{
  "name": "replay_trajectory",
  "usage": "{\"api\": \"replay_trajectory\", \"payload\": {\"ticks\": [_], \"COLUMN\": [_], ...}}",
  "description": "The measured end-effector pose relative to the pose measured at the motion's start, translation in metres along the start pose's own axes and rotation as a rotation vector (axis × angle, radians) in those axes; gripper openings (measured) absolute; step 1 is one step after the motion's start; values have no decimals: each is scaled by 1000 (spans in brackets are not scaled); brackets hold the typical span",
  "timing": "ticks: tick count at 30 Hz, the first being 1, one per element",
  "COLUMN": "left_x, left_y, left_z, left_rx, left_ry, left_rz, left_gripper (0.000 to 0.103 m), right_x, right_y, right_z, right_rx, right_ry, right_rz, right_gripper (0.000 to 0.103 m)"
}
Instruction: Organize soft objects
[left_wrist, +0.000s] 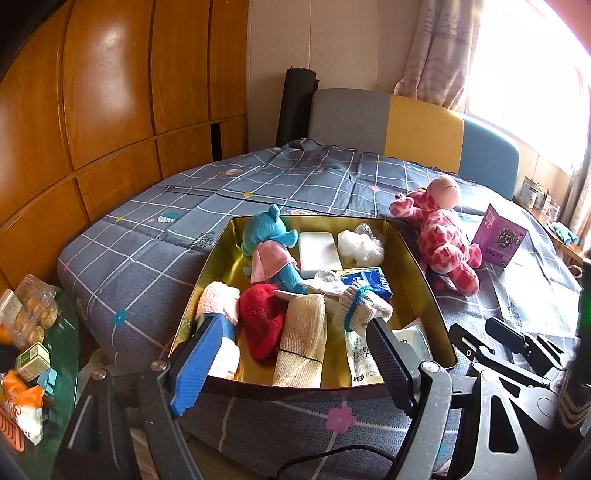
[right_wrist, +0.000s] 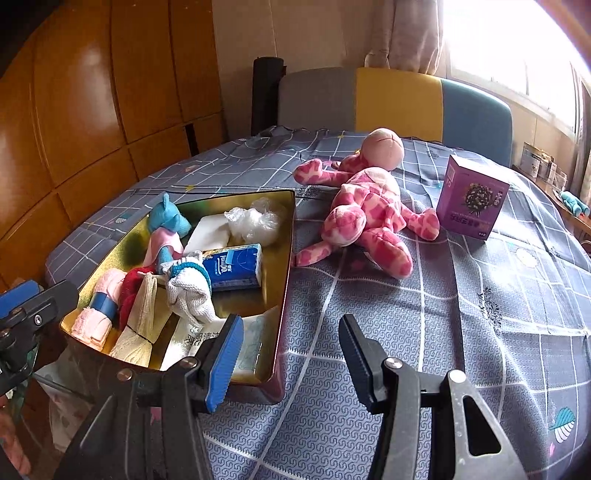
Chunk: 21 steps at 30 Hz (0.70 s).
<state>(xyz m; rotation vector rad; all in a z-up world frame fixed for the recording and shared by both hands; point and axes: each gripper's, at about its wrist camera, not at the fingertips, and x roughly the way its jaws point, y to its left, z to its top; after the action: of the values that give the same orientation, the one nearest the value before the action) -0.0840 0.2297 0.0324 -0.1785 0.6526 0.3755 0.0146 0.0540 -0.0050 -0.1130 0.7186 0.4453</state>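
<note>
- On the grey checked bedspread (right_wrist: 369, 332), a gold metal tray (left_wrist: 413, 273) holds soft items; pink spotted plush toy (right_wrist: 369, 218) lies beside it.
- Left gripper (left_wrist: 291, 354) and right gripper (right_wrist: 291, 350) hover with jaws apart, empty.

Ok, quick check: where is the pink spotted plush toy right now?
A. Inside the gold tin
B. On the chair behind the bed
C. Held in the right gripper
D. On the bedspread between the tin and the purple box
D: the pink spotted plush toy lies on the bedspread, right of the gold tin and left of the purple box; no gripper touches it.
</note>
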Motion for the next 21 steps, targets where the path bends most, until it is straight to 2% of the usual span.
{"api": "replay_trajectory", "payload": {"ticks": [21], "left_x": [3], "left_y": [2], "left_z": [-2], "left_rx": [-2], "left_ry": [6], "left_rz": [4], "left_gripper": [81], "right_x": [2], "right_y": [0], "right_z": [-2], "right_rx": [3], "right_ry": [6], "right_rz": [1], "right_gripper": [54]}}
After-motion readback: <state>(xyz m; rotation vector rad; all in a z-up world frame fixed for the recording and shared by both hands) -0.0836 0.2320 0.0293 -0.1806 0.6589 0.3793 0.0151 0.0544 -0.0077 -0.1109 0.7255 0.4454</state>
